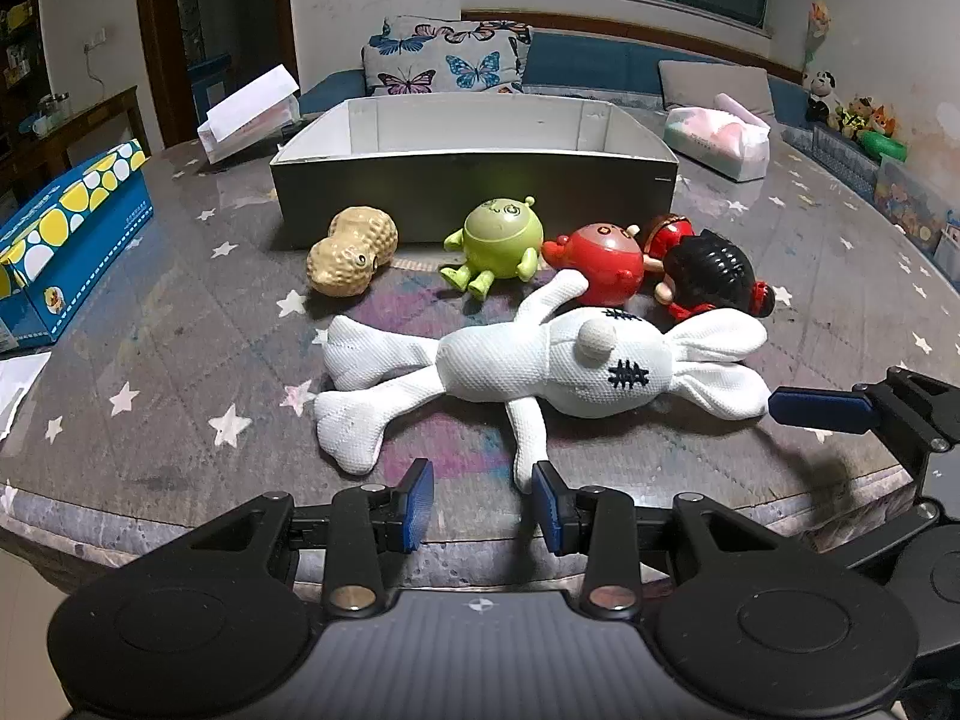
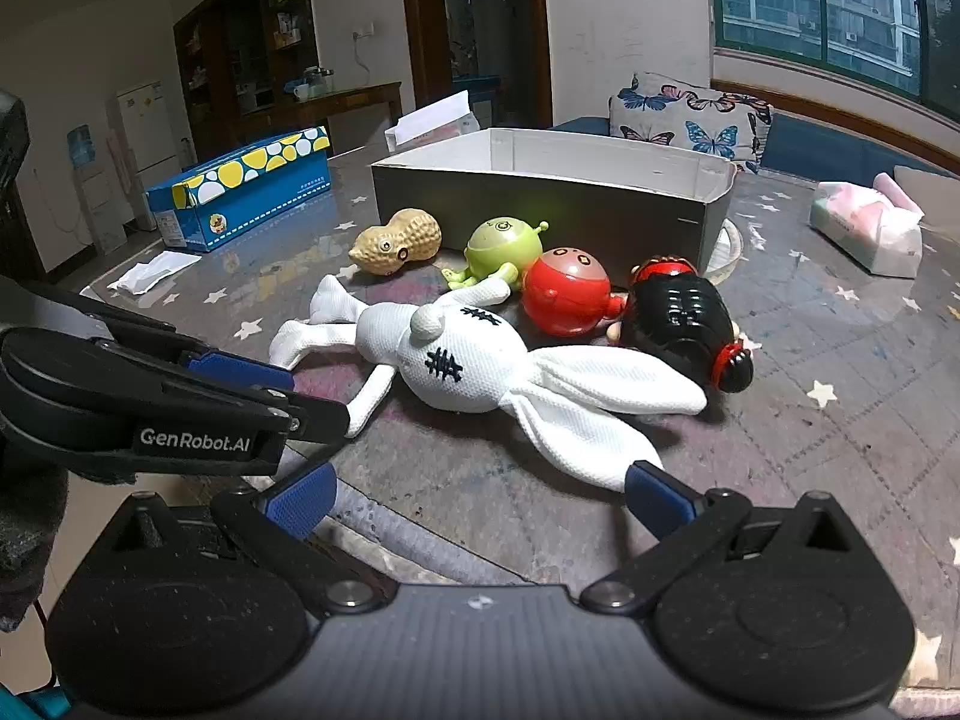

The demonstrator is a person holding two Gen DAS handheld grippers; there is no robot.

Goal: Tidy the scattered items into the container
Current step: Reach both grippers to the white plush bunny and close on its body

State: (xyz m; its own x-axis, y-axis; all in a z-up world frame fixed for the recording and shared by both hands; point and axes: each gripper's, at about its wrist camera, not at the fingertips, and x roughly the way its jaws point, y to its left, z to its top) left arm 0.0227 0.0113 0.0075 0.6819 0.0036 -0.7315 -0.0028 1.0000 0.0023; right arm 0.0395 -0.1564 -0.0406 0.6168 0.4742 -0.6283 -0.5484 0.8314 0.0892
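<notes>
A white plush rabbit (image 1: 540, 366) (image 2: 468, 360) lies flat on the table in front of both grippers. Behind it sit a tan peanut toy (image 1: 351, 252) (image 2: 396, 240), a green round toy (image 1: 501, 240) (image 2: 501, 249), a red round toy (image 1: 606, 264) (image 2: 567, 294) and a black-haired doll (image 1: 708, 276) (image 2: 684, 312). The grey open box (image 1: 474, 192) (image 2: 540, 201) stands behind them. My left gripper (image 1: 483, 501) is open and empty just short of the rabbit's leg. My right gripper (image 2: 480, 498) is open wide and empty near the rabbit's ear.
A blue tissue box (image 1: 66, 228) (image 2: 240, 198) stands at the left. A soft tissue pack (image 1: 717, 141) (image 2: 867, 228) lies at the right. White paper (image 2: 153, 273) lies near the left table edge. A folded white card (image 1: 249, 102) sits behind the box.
</notes>
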